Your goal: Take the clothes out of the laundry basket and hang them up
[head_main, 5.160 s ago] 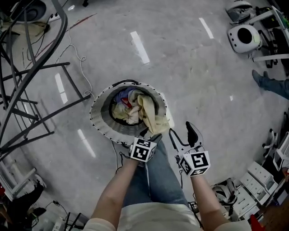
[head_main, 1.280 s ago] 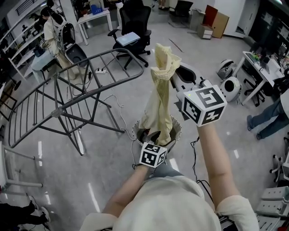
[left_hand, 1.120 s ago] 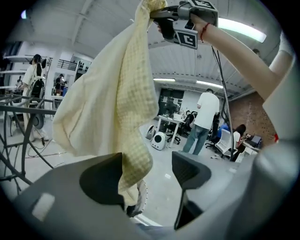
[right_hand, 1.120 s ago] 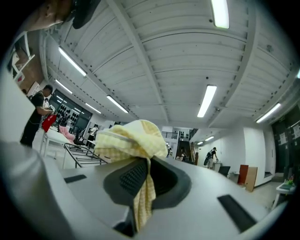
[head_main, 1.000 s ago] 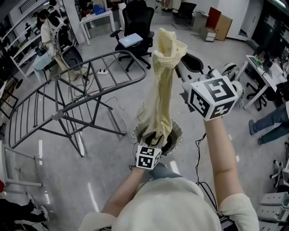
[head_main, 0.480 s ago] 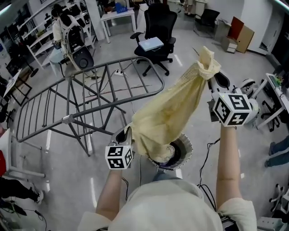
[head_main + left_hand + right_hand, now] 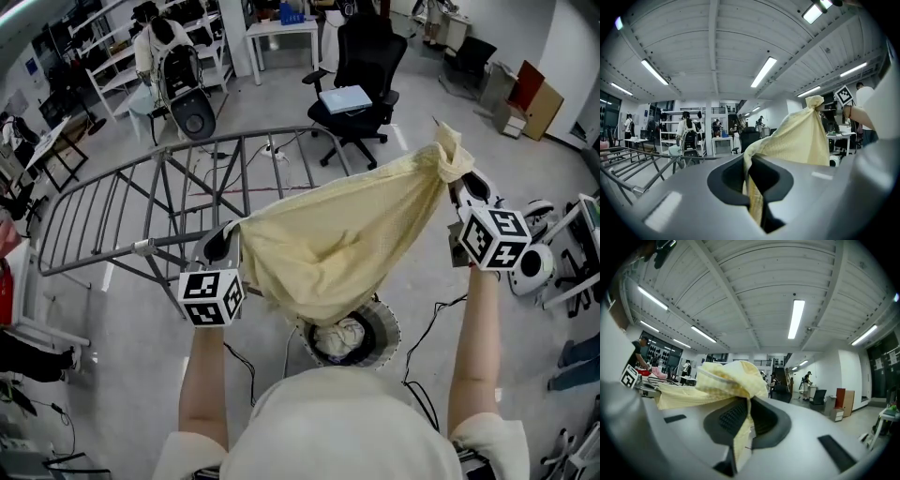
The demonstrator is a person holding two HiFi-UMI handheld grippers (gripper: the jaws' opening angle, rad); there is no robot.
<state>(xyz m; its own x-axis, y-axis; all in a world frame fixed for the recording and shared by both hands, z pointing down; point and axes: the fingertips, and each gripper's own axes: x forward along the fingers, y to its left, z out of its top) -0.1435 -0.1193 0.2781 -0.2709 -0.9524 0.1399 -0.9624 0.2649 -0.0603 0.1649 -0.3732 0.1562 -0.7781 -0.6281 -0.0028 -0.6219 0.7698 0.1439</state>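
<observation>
Cloth [image 7: 337,234] clear of the basket [image 7: 386,330] yet?

Me: Yes. A second ago it hung like a long rope from my right gripper [image 7: 457,180]. Its tail was down at the basket and my left gripper [image 7: 228,240] was low beside it, not yet closed. Since then I have shut the left jaws on the lower edge and swung that end up and out to the left. Now the cloth sags like a hammock between my two grippers.

Both holds sound?

Me: In the left gripper view a fold runs straight down between the closed jaws. In the right gripper view a bunched corner is pinched the same way, with a tuft standing above the jaws. So both are clamped on the cloth.

What does that mean for hanging it?

Me: I judge the pulling-out is done for this piece and the spreading has begun. The rack [image 7: 122,202] stands behind the cloth and to its left, with its top rails near my left gripper. As far as I can tell, the cloth is not on it yet. The cloth's belly hangs right over the basket, well above the clothes [image 7: 339,336] left inside.

Next?

Me: Probably carry it over a rail, keeping it stretched so it drapes flat.
</observation>
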